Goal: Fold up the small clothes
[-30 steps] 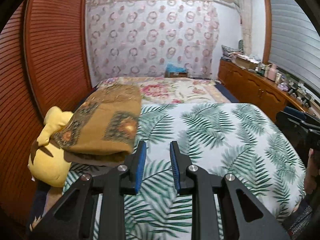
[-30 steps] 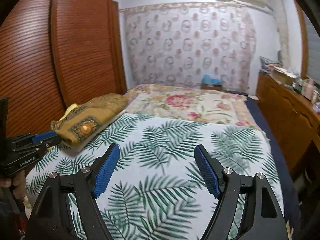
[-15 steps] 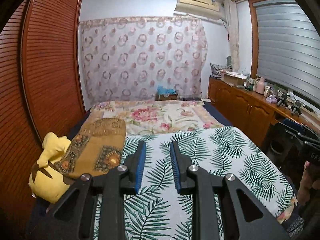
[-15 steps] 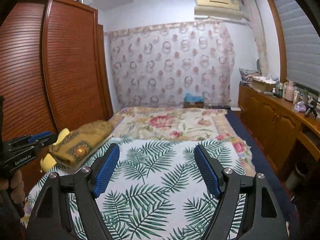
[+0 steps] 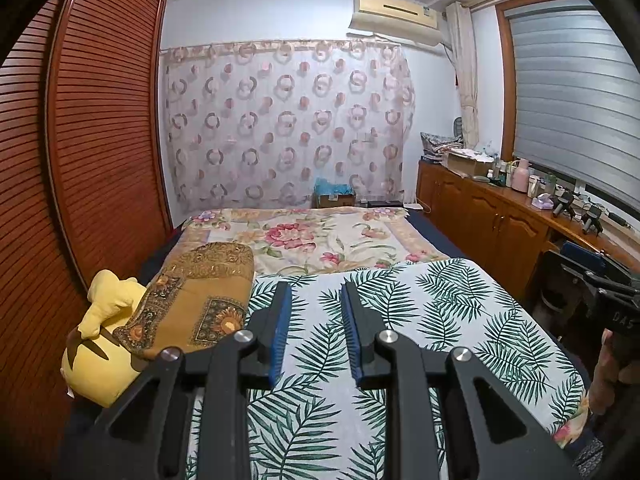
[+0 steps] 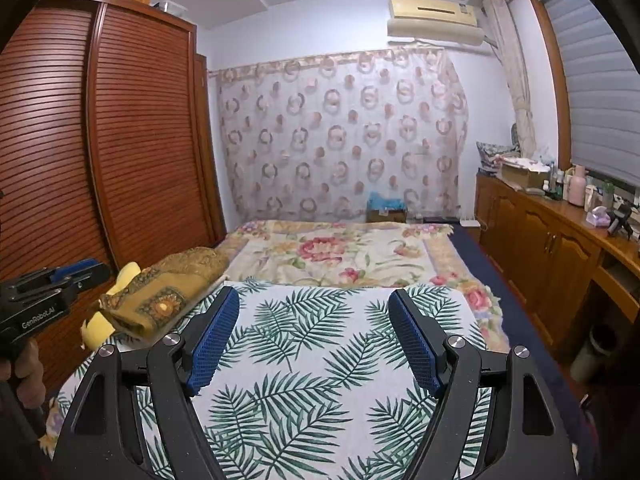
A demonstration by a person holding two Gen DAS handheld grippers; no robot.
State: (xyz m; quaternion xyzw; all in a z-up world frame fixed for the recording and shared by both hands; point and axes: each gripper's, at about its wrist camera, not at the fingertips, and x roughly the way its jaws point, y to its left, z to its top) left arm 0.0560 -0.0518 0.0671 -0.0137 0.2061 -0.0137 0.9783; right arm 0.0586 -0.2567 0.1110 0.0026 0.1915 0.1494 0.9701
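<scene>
- Folded mustard patterned cloth (image 5: 200, 292) lies at the left edge of the bed, on the palm-leaf sheet (image 5: 440, 312), partly over a yellow plush toy (image 5: 100, 344).
- Both grippers hang above the sheet, tilted slightly downward toward the far curtain (image 5: 288, 120).
- Left gripper (image 5: 314, 328): blue pads stand parallel with a narrow gap, nothing between them, touching nothing.
- Right gripper (image 6: 314, 340): jaws spread wide and empty, clear of the sheet.
- A person's hand (image 6: 24, 372) grips the left tool's handle.
</scene>
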